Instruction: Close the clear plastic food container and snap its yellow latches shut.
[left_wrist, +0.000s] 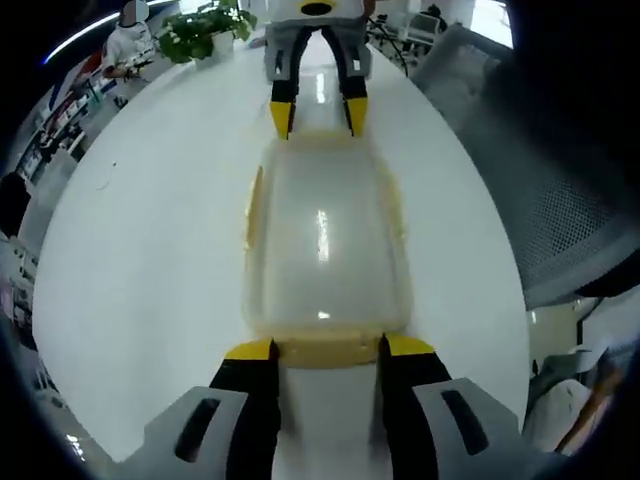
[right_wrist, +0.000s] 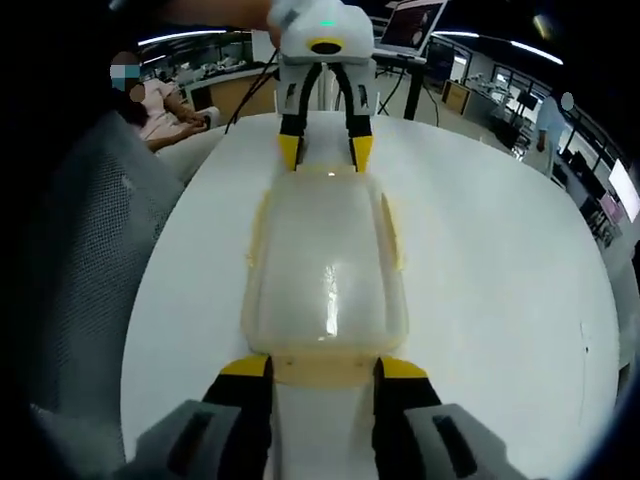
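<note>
The clear plastic container (left_wrist: 325, 250) (right_wrist: 325, 270) lies lengthwise on the white table (left_wrist: 150, 250) (right_wrist: 500, 260) with its lid resting on top. Yellow latches run along its long sides (left_wrist: 253, 210) (right_wrist: 393, 235) and across each end. My left gripper (left_wrist: 328, 348) stands open, its yellow-tipped jaws on either side of the near end latch (left_wrist: 327, 356). My right gripper (right_wrist: 322, 367) is open in the same way around the opposite end latch (right_wrist: 322, 374). The two grippers face each other across the container: the right gripper (left_wrist: 318, 118) at the far end, the left gripper (right_wrist: 325, 152) likewise.
A grey mesh chair (left_wrist: 540, 180) (right_wrist: 80, 260) stands close to the table's edge. A potted plant (left_wrist: 205, 30) sits at one end of the table. A seated person (right_wrist: 160, 105) and a laptop (right_wrist: 410, 25) are beyond the other end. Bare tabletop flanks the container.
</note>
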